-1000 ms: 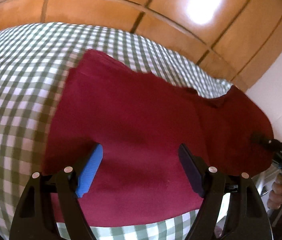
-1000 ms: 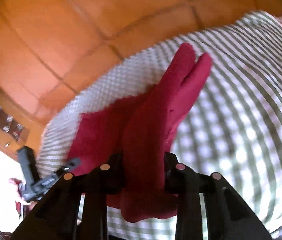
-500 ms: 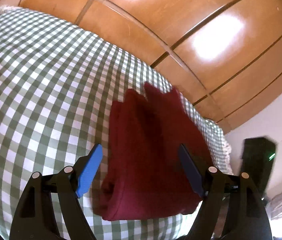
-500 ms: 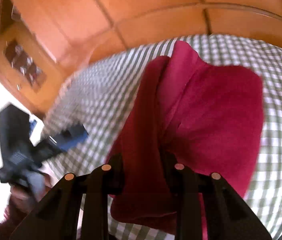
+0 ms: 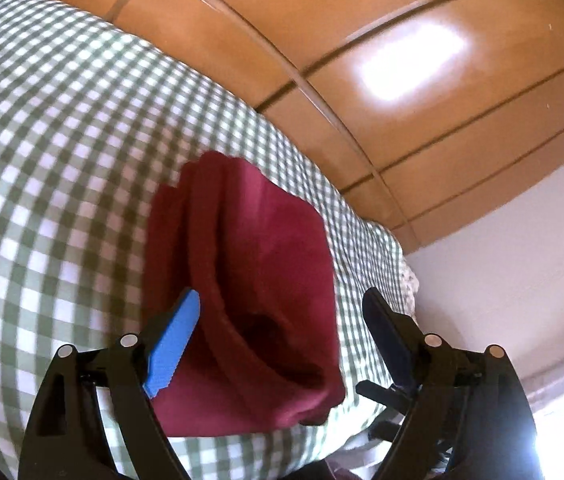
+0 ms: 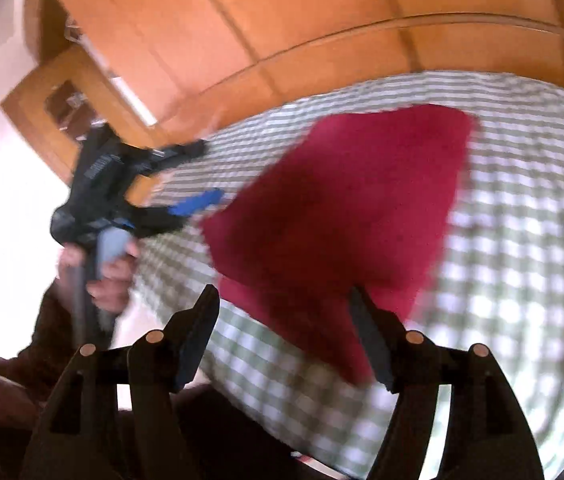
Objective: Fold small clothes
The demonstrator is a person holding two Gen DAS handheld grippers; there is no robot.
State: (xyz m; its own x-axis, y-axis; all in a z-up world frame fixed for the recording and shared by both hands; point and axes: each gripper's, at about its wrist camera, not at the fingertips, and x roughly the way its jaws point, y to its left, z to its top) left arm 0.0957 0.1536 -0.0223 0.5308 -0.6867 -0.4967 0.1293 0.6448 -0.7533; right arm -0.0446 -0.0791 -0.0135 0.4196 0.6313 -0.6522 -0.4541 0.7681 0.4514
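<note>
Fingers of left gripper (image 5: 282,340) and right gripper (image 6: 283,332) spread wide, gripping nothing, above the folded red cloth (image 5: 250,280) on checked worktop (image 5: 54,160).

One dark red garment (image 5: 250,292) — folded into layers — lies on the one green-and-white checked cloth (image 5: 50,152), near that cloth's right edge in the left wrist view. Two grippers are in play: the left gripper (image 5: 282,328) and the right gripper (image 6: 285,332), each with two fingers spread apart, four fingers in all. One finger pad (image 5: 172,346) is blue — the others look dark. One hand (image 6: 108,276) shows, gripping the left tool's handle.
</note>
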